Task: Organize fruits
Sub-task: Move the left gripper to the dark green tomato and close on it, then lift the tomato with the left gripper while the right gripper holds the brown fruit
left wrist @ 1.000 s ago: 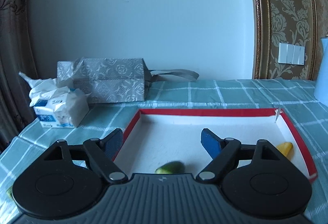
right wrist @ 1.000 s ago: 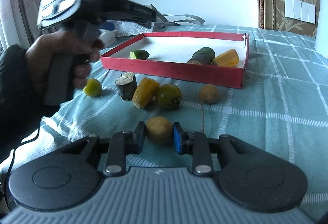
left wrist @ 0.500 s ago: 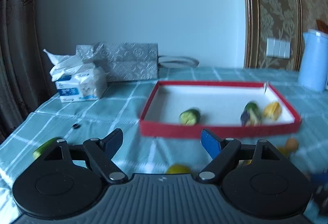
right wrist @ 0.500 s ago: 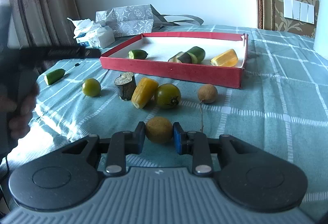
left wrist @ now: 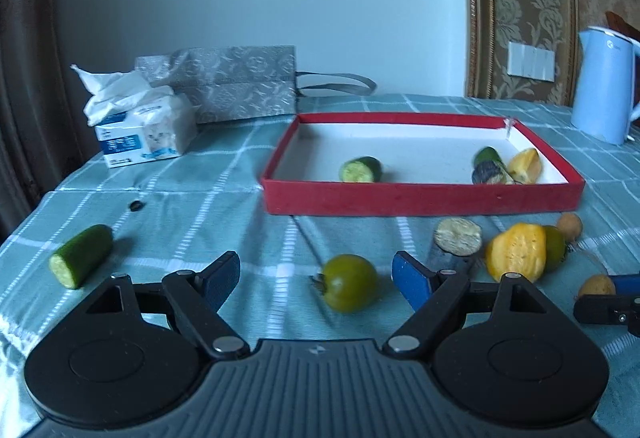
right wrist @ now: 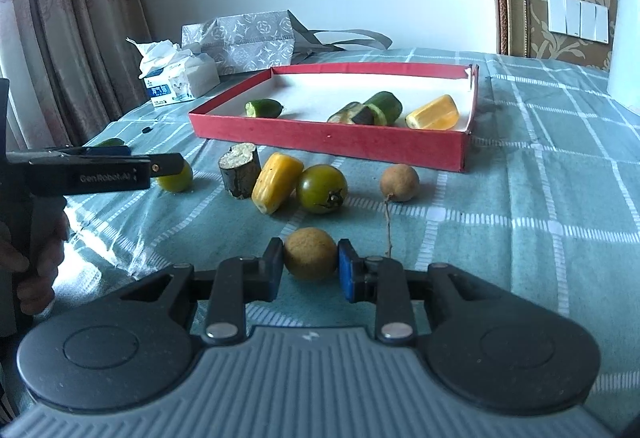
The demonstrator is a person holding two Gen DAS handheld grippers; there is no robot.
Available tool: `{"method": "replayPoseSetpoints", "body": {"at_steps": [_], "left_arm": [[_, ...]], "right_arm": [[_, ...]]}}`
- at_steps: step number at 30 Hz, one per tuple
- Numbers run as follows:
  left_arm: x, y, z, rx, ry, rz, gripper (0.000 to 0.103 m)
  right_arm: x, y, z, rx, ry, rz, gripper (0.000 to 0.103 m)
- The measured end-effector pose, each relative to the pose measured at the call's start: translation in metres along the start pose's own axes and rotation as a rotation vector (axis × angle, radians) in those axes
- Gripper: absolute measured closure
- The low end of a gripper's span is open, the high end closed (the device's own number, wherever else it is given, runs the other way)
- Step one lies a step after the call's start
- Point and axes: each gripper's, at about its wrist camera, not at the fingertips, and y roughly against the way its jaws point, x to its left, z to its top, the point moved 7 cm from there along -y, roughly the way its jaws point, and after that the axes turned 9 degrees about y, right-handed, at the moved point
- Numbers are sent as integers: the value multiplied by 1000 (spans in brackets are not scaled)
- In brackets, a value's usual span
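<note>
My left gripper [left wrist: 316, 278] is open, low over the cloth, with a green tomato [left wrist: 350, 288] between its fingers, untouched. My right gripper [right wrist: 310, 264] is shut on a brown longan [right wrist: 310, 253] resting on the cloth. The red tray [right wrist: 328, 141] holds a cucumber piece [right wrist: 263, 107], a dark-and-green piece [right wrist: 368, 113] and a yellow piece [right wrist: 433, 113]. In front of the tray lie a dark stub [right wrist: 239, 175], a yellow corn piece [right wrist: 277, 187], a second green tomato [right wrist: 322, 189] and another longan [right wrist: 399, 177]. A cucumber piece [left wrist: 80, 256] lies at the left.
A tissue pack [left wrist: 140, 125] and a grey patterned bag [left wrist: 236, 83] stand behind the tray at the left. A pale blue kettle [left wrist: 604, 85] stands at the far right. The table's left edge is near the curtain. The left gripper's side [right wrist: 92, 171] shows in the right wrist view.
My left gripper has pulled back from over the tray and come down to the cloth, around the green tomato. My right gripper has stayed shut on the longan.
</note>
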Motion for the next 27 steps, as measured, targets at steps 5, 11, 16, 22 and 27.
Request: {"method": "replayPoseSetpoints", "body": {"at_steps": [5,11,16,22,27], "left_arm": [[-7,-9,-1,12,-1,-6,20],[-3,-19,-6,77,30,-15,52],[-6,-19,-7,73,8,-7,54],[-11,-18,-8,67,-8,-5,64],[-9,-17,-8,63,-5,8,66]], "right_arm": [[-1,-1,0,3,-6,3,76],[-1,-1,0,3,-8,4,75],[-1,-1,0,3,-8,4,75],[-1,-1,0,3,-8,4,75],[-1,-1,0,3,-7,3,75]]}}
